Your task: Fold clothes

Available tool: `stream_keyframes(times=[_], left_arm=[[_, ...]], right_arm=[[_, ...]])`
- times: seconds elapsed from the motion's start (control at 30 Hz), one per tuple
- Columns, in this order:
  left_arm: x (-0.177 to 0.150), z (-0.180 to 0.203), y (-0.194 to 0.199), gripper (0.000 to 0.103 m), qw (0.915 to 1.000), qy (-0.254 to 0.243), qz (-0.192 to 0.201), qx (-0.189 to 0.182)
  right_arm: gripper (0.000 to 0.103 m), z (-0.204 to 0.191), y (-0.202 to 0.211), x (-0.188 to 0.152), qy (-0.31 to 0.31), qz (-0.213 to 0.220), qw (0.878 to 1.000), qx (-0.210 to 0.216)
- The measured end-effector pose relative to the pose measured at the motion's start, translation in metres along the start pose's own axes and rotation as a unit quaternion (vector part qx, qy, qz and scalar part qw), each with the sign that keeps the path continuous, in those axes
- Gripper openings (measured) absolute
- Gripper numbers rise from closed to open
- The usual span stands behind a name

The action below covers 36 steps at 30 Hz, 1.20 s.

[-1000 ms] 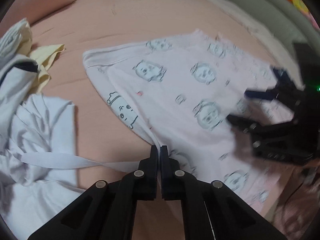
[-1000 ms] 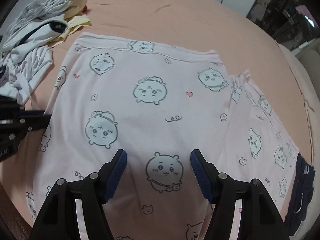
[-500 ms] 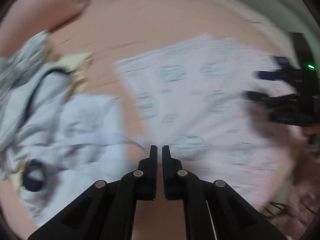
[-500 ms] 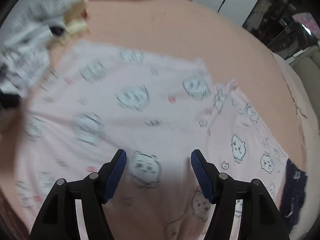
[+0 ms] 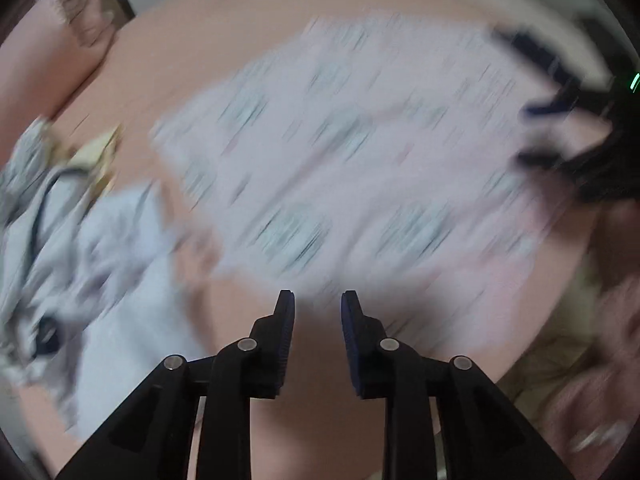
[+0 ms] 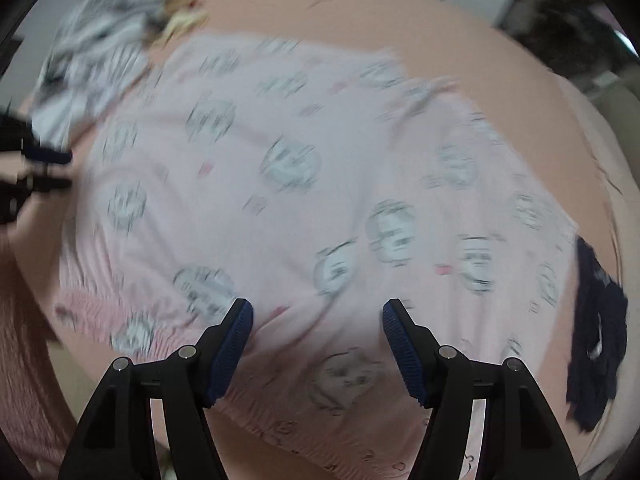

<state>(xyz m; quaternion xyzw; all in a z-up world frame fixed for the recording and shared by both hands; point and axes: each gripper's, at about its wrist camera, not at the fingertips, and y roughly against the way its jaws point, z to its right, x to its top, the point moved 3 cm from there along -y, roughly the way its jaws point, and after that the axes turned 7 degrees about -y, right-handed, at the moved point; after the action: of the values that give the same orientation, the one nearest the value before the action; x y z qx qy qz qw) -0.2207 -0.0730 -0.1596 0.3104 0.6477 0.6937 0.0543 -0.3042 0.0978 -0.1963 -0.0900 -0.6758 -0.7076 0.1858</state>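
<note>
My left gripper (image 5: 316, 304) was opening, its fingers empty; the right gripper (image 6: 316, 316) stood wide. Ahead lay the pyjamas (image 6: 320, 184), soft and limp; I'd pinch a hem corner.

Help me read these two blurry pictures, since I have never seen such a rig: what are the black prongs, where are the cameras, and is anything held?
A person holds a two-finger tool in each hand; a camera on each looks along its fingers. One picture is from the left gripper, whose jaws are opening with nothing between them. The other is from the right gripper, open and empty. Below lies a pink printed garment on a peach bedspread, beside a pile of pale clothes and a dark garment.
</note>
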Motion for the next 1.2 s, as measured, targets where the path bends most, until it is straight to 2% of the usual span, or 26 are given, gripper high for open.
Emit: stream_keyframes(times=[0.07, 0.13, 0.17, 0.2, 0.27, 0.3, 0.33, 0.4, 0.47, 0.6, 0.63, 0.7, 0.73, 0.8, 0.87, 0.93, 0.97, 1.03, 1.1, 1.13, 1.17, 1.2], left_arm=[[0.009, 0.018, -0.01, 0.036, 0.9998, -0.013, -0.002, -0.013], [0.002, 0.035, -0.035, 0.038, 0.997, -0.048, -0.061, -0.001], [-0.004, 0.042, -0.036, 0.042, 0.9958, -0.068, -0.061, 0.015], [-0.011, 0.046, -0.031, 0.044, 0.9948, -0.08, -0.056, 0.027], [-0.017, 0.044, -0.024, 0.047, 0.9945, -0.071, -0.077, 0.013], [-0.015, 0.042, -0.02, 0.047, 0.9946, -0.06, -0.084, 0.003], [-0.007, 0.041, -0.014, 0.047, 0.9956, -0.056, -0.075, 0.0], [0.028, 0.05, -0.003, 0.047, 0.9974, -0.069, -0.019, -0.003], [0.065, 0.067, -0.001, 0.048, 0.9962, -0.081, 0.029, -0.014], [0.134, 0.119, -0.028, 0.051, 0.992, -0.088, 0.068, -0.06], [0.147, 0.136, -0.034, 0.051, 0.9906, -0.089, 0.073, -0.074], [0.161, 0.162, -0.051, 0.051, 0.9889, -0.097, 0.068, -0.09], [0.165, 0.174, -0.064, 0.051, 0.9894, -0.111, 0.046, -0.082], [0.157, 0.188, -0.089, 0.054, 0.9868, -0.157, -0.031, -0.022], [0.148, 0.184, -0.079, 0.056, 0.986, -0.165, -0.023, -0.011], [0.146, 0.177, -0.068, 0.055, 0.9888, -0.147, -0.023, -0.009], [0.146, 0.18, -0.062, 0.055, 0.9891, -0.146, -0.005, -0.02], [0.148, 0.195, -0.056, 0.055, 0.9874, -0.142, 0.028, -0.064], [0.143, 0.213, -0.06, 0.055, 0.9856, -0.141, 0.023, -0.09], [0.137, 0.219, -0.066, 0.055, 0.9853, -0.15, 0.009, -0.082], [0.129, 0.225, -0.072, 0.055, 0.9845, -0.163, -0.009, -0.064], [0.12, 0.23, -0.073, 0.056, 0.9822, -0.183, -0.011, -0.041]], right_arm=[[0.067, 0.015, -0.001, -0.005, -0.035, 0.004, 0.999, -0.027], [0.067, 0.032, -0.01, -0.022, -0.046, -0.029, 0.997, -0.063], [0.067, 0.04, -0.013, -0.034, -0.047, -0.045, 0.995, -0.07], [0.067, 0.048, -0.015, -0.047, -0.049, -0.061, 0.995, -0.069], [0.067, 0.063, -0.014, -0.069, -0.064, -0.08, 0.994, -0.038], [0.067, 0.07, -0.009, -0.072, -0.07, -0.076, 0.994, -0.027], [0.067, 0.079, 0.001, -0.073, -0.076, -0.061, 0.995, -0.021], [0.067, 0.095, 0.021, -0.075, -0.087, -0.029, 0.996, -0.009], [0.067, 0.12, 0.018, -0.07, -0.118, -0.014, 0.992, -0.03], [0.067, 0.176, 0.001, -0.058, -0.191, 0.008, 0.977, -0.092], [0.067, 0.189, -0.003, -0.058, -0.213, 0.006, 0.973, -0.09], [0.067, 0.207, -0.013, -0.064, -0.249, -0.012, 0.967, -0.059], [0.067, 0.208, -0.018, -0.069, -0.246, -0.027, 0.968, -0.05], [0.066, 0.205, -0.019, -0.082, -0.201, -0.04, 0.976, -0.069], [0.066, 0.209, -0.01, -0.095, -0.163, -0.048, 0.98, -0.106], [0.066, 0.223, 0.001, -0.105, -0.169, -0.058, 0.975, -0.134], [0.066, 0.229, 0.009, -0.107, -0.184, -0.05, 0.973, -0.132], [0.066, 0.228, 0.02, -0.104, -0.216, -0.018, 0.973, -0.082], [0.066, 0.208, 0.019, -0.097, -0.218, -0.007, 0.976, -0.023], [0.066, 0.193, 0.013, -0.097, -0.199, -0.022, 0.98, -0.009], [0.066, 0.182, 0.006, -0.101, -0.175, -0.045, 0.984, -0.015], [0.066, 0.177, 0.002, -0.109, -0.155, -0.058, 0.986, -0.03]])
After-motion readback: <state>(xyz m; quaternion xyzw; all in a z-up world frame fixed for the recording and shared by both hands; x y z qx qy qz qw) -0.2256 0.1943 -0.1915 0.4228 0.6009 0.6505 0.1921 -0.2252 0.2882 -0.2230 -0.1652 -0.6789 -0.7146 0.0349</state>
